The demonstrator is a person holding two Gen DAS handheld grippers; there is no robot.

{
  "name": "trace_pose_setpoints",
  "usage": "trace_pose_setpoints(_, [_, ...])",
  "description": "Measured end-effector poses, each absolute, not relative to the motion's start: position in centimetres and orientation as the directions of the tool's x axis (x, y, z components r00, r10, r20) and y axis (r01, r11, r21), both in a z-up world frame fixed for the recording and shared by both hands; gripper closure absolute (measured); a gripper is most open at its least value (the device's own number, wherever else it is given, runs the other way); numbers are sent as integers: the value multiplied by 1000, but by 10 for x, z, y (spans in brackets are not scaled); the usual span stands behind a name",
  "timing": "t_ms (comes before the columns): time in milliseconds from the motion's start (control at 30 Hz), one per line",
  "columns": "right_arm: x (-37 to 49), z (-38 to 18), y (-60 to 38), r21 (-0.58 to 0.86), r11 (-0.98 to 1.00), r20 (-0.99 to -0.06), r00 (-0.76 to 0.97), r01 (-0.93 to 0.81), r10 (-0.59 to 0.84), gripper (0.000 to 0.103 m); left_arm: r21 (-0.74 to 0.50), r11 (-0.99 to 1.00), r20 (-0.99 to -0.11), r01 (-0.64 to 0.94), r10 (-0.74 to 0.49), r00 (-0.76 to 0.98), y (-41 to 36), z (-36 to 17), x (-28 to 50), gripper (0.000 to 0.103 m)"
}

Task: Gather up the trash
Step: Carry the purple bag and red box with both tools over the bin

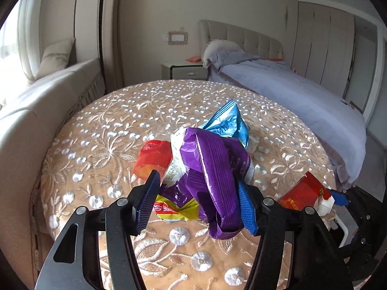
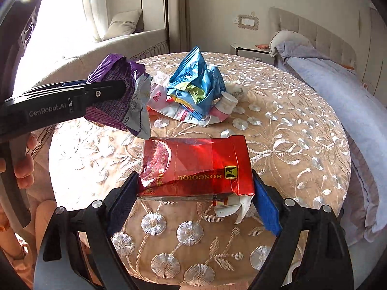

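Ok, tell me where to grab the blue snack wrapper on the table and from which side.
Take the blue snack wrapper by its pinched, sealed top edge, coming down from above. It stands like a tent over the other wrappers, peak uppermost and clear of everything, while its crumpled lower folds tangle with the white and pink packet. Both claws are full now, so one must unload first.

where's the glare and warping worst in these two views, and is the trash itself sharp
Right wrist view: the window at upper left is blown out white, washing out the left claw and purple wrapper; the red pack is sharp, with foil glare. Left wrist view: milder window glare at the left edge, the purple wrapper is crisp, and the fisheye bows the table edge and bed.
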State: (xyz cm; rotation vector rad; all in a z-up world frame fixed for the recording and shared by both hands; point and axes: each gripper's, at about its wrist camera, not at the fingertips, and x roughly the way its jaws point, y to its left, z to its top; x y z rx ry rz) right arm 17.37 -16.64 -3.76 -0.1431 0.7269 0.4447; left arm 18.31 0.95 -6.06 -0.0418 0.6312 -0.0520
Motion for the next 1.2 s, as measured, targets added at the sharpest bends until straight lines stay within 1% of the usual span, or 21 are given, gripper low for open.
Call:
trace_pose_setpoints(167, [156,-22,-195,53,923,-611,719,-381,332,16,-20,1000,-565,23,-31,824,-9,-57,156,44])
trace_pose_setpoints(267, [150,-20,-215,78,933,-593,736,-351,326,16,-30,999,-565,34,-45,824,-18,-56,147,44])
trace_pose_setpoints(400, [138,-15,-236,106,940,-577,750,-323,323,16,11,999,-561,41,-28,827,-35,-55,135,44])
trace_pose_setpoints(800, [102,-7,-292,110,970,-530,812,-218,243,16,49,986,-558,158,-104,823,-92,-52,118,44])
trace_pose_setpoints(1000, [87,-6,-326,88,985,-517,838,-150,174,16,84,963,-571,254,-162,805,-137,-59,116,44])
trace_pose_setpoints(1200, [73,-13,-362,47,996,-527,846,-71,85,16,116,922,-591,371,-236,771,-192,-68,120,44])
